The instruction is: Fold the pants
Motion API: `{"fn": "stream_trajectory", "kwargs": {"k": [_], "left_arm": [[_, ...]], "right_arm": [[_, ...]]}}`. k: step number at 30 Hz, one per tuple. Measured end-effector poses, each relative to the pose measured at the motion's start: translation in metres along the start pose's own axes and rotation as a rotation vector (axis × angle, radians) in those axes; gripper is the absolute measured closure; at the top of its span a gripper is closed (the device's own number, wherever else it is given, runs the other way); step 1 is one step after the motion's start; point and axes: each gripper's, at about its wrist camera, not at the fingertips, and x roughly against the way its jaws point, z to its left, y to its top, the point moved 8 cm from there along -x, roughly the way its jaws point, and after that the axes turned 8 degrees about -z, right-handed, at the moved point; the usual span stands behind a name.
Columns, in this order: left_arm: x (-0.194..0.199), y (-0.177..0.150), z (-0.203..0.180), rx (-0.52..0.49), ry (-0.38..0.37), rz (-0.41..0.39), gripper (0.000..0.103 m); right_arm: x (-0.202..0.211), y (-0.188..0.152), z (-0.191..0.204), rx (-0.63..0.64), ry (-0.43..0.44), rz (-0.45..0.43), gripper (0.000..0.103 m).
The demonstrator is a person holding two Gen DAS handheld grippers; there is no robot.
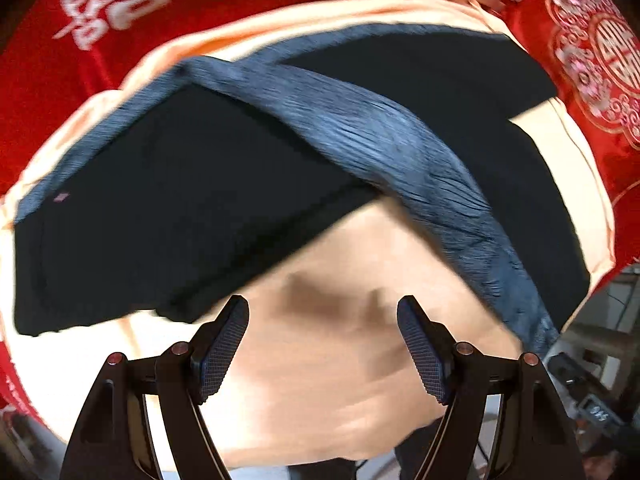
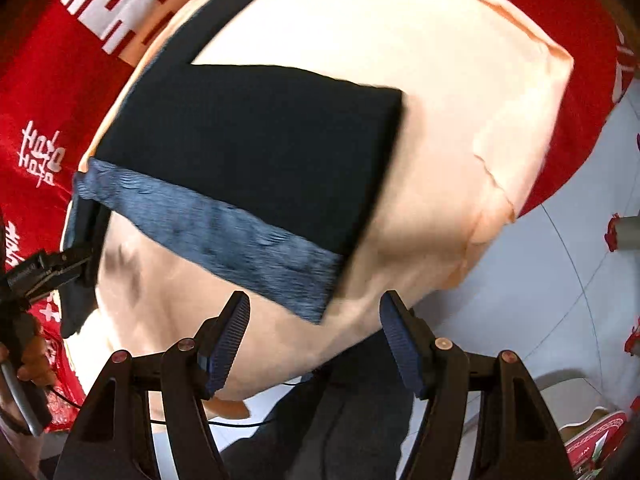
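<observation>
Left wrist view: black pants (image 1: 168, 200) with a blue-grey waistband (image 1: 400, 148) lie across a peach cloth (image 1: 320, 360), filling the frame's middle, over a red printed cover (image 1: 120, 20). Both the left gripper (image 1: 323, 344) and right gripper (image 2: 316, 340) hover spread, empty.

Bright, even light; strong fisheye bending and dark corners; motion blur smears both views.

Dark pants (image 1: 168, 200), blue waistband (image 1: 380, 132), partly folded
</observation>
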Motion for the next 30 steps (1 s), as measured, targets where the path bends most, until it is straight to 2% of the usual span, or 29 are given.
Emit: {"fn": "stream_trajectory", "kwargs": {"k": [6,10,12,14,15,16,18,20,22,23,26,30], "left_arm": [[-0.021,0.008,-0.044,0.028,-0.069,0.014,0.025],[-0.036,0.009,-0.072,0.030,-0.110,0.043,0.025],[-0.040,0.011,-0.080,0.032,-0.101,0.051,0.024],[-0.041,0.015,-0.088,0.035,-0.105,0.037,0.022],[-0.042,0.017,-0.092,0.038,-0.105,0.037,0.022],[-0.042,0.019,-0.095,0.042,-0.102,0.040,0.022],[-0.043,0.025,-0.100,0.049,-0.101,0.039,0.029],[-0.039,0.034,-0.104,0.050,-0.122,0.037,0.070],[-0.037,0.040,-0.108,0.067,-0.137,0.051,0.076],[-0.035,0.043,-0.109,0.083,-0.141,0.050,0.088],[-0.021,0.062,-0.109,0.155,-0.190,0.032,0.089],[-0.003,0.099,-0.114,0.161,-0.181,-0.045,0.089]], "right_arm": [[-0.014,0.001,0.005,0.020,0.169,0.053,0.032],[-0.018,-0.001,0.016,0.025,0.265,0.080,0.046],[-0.023,0.000,0.019,0.016,0.291,0.093,0.049],[-0.029,-0.001,0.019,-0.001,0.297,0.122,0.061],[-0.032,-0.002,0.019,-0.015,0.299,0.148,0.082],[-0.031,-0.002,0.017,-0.023,0.302,0.166,0.097],[-0.020,0.006,0.021,-0.021,0.320,0.172,0.097],[-0.001,0.021,0.030,0.008,0.355,0.156,0.098],[0.016,0.037,0.040,0.048,0.374,0.130,0.098],[0.027,0.054,0.049,0.080,0.384,0.105,0.098],[0.049,0.099,0.067,0.144,0.400,0.052,0.100],[0.064,0.180,0.095,0.248,0.394,-0.032,0.100]]}}
